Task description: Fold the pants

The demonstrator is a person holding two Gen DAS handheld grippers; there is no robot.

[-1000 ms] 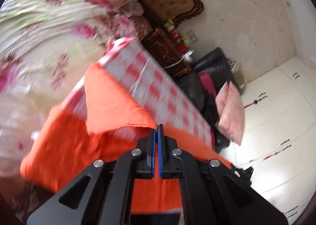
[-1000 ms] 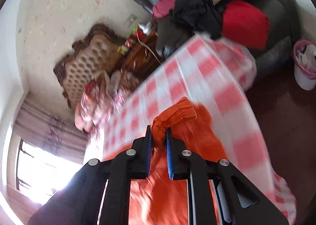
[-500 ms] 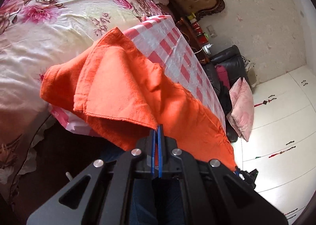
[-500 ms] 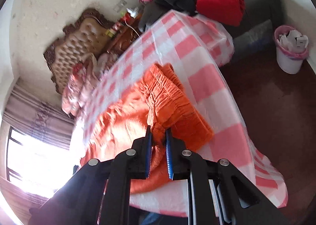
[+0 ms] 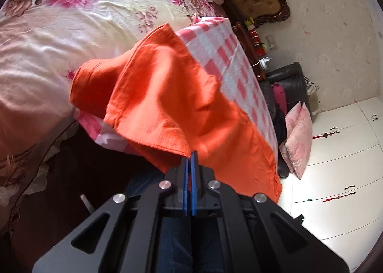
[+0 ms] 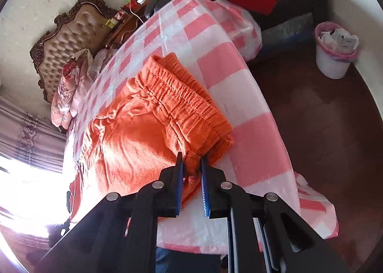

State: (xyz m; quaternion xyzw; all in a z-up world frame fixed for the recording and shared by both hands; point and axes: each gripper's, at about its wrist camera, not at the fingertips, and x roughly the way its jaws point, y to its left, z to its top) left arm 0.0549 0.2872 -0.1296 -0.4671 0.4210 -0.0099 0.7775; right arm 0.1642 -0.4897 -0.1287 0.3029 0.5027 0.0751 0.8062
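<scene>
A second ago the orange pants [image 5: 167,96] were hanging in the air in front of both cameras, blurred, with the far room behind them; now they lie spread on the pink-checked table [image 6: 215,62], and both views look down on it from closer in. In the right wrist view the elastic waistband [image 6: 182,103] has gone from a raised bunch to a flat band lying across the cloth, near the table's right edge. In the left wrist view the leg end has dropped, though one fold still stands up in a hump and the far corner hangs over the table's left edge toward the bed [image 5: 59,33]. The left gripper [image 5: 190,153] points down at a slant over the near edge, its jaws pressed together on the hem of a leg. The right gripper [image 6: 191,160] tilts down more steeply at the near corner of the waistband, its jaws a little apart and clamped on a bunch of that cloth. A pink-lined bin [image 6: 335,50] stands on the dark floor to the far right.
</scene>
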